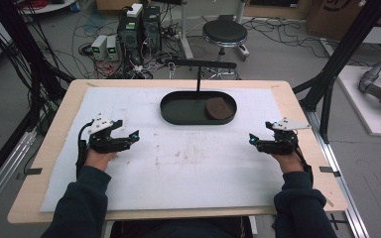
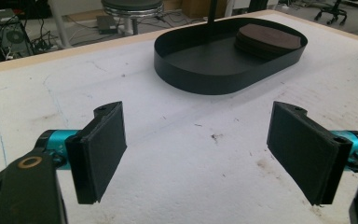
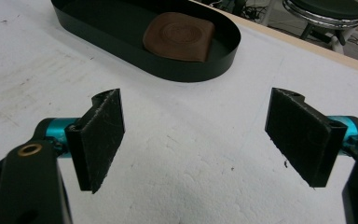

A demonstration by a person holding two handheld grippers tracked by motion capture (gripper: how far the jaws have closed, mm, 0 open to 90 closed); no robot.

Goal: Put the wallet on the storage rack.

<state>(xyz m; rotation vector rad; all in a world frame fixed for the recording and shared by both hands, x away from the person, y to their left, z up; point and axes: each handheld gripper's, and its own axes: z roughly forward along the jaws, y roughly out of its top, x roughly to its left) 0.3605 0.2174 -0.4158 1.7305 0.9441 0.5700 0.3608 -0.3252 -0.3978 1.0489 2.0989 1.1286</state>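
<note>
I held my left gripper (image 1: 132, 135) and right gripper (image 1: 252, 139) wide open and empty. Ahead, between them, the brown rounded leather-like pad (image 3: 179, 36) lay in the black oval metal tray (image 1: 171, 113). I judged a level approach over its wall best.
</note>
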